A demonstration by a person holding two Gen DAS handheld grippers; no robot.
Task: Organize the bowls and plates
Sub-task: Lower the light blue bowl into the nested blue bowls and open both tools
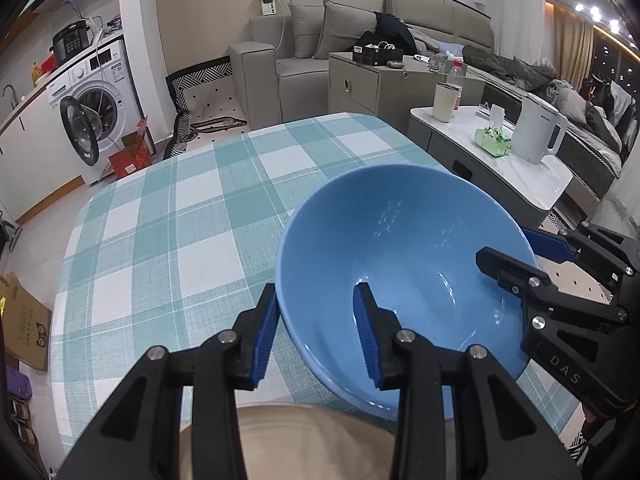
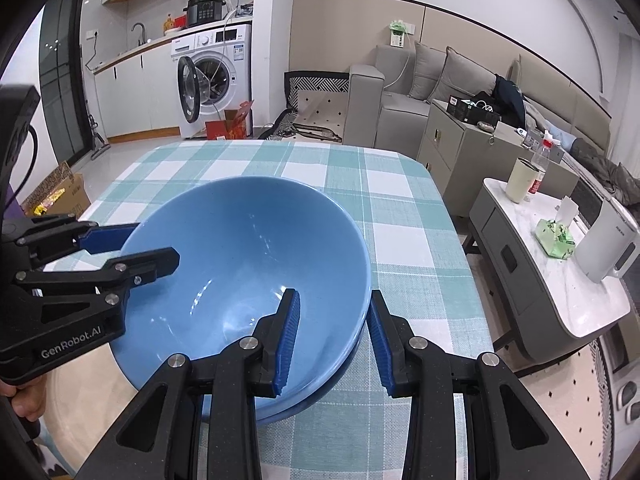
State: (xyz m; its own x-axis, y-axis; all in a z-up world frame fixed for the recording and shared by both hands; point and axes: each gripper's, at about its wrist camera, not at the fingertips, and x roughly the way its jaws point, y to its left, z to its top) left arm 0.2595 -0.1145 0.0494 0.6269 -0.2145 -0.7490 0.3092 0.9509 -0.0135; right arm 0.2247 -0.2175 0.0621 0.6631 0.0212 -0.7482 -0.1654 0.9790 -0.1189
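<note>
A blue bowl [image 1: 404, 240] sits nested on a second blue bowl [image 2: 340, 364] on the checked tablecloth. My left gripper [image 1: 316, 332] straddles its left rim, one finger outside and one inside, jaws open with a gap to the rim. My right gripper [image 2: 332, 340] straddles the right rim the same way, also open. Each gripper shows in the other's view: the right one at the right of the left wrist view [image 1: 528, 256], the left one at the left of the right wrist view [image 2: 132, 248]. A beige plate [image 1: 288, 440] lies at the near table edge, partly under the bowls; it also shows in the right wrist view [image 2: 80, 392].
The table with its teal checked cloth [image 1: 180, 220] stretches beyond the bowls. A white side table [image 2: 560, 280] to the right holds a kettle [image 2: 608, 248], a cup and a tissue box. A sofa and a washing machine stand behind.
</note>
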